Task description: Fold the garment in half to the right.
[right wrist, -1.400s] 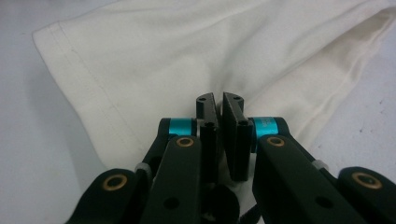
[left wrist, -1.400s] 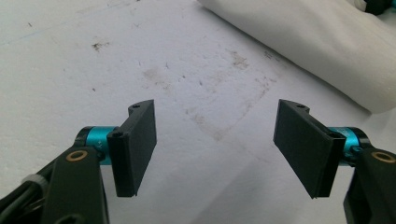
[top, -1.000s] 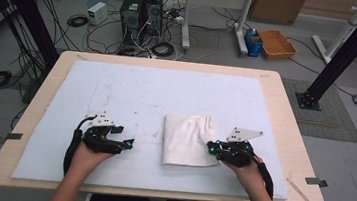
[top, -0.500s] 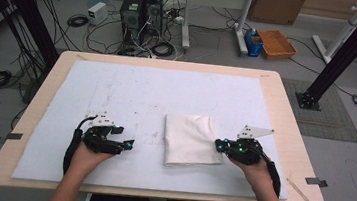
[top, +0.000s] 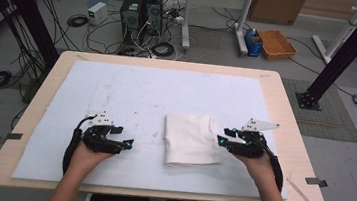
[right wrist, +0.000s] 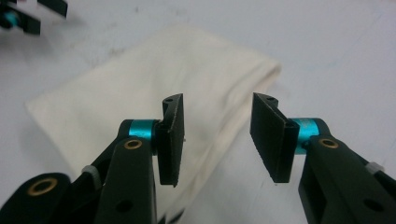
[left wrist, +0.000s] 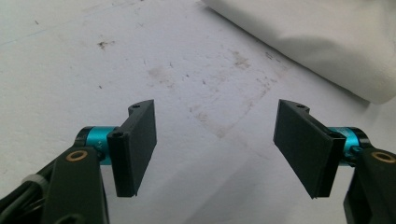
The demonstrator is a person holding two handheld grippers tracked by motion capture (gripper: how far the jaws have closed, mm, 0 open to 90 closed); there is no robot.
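The folded cloth [top: 191, 139] is lying centre-frame, long axis running top to bottom, just left of the right gripper [top: 223, 138], whose empty jaws have just been opening, while the open, empty left gripper [top: 128, 143] is sitting farther off at lower left.

Folded cloth [top: 190, 139]: soft, matt, cream-white woven fabric. Table cover [top: 131, 95]: matt white sheet, stained, possibly foam or paper. Table [top: 285, 117]: pale smooth wood. Gripper pads [left wrist: 140, 144]: matt black plastic, teal metal collars.

Left tongs [top: 129, 143] jaws apart, empty; right tongs [top: 223, 138] jaws just opening, empty.
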